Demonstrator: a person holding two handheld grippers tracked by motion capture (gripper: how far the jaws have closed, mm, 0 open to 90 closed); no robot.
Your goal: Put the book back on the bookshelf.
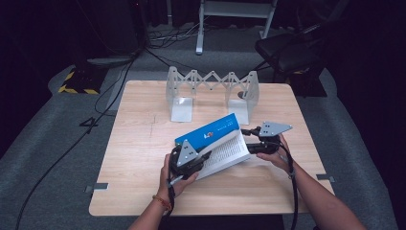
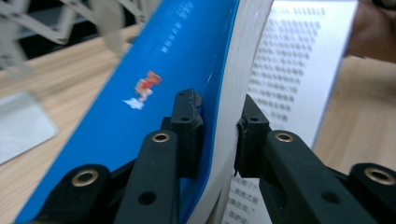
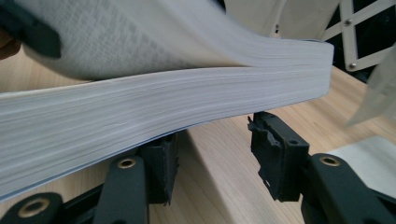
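The blue book lies tilted above the middle of the counter, its long axis running from near left to far right, with the cover facing up and away and the printed pages toward the person. The left gripper is clenched on its near-left part. The right gripper has its jaws released under the far-right page edge. The counter is light wood on a grey carpet. An empty folding rack stands at the far edge.

Glossy blue book cover, matt paper pages, pale wood-grain table
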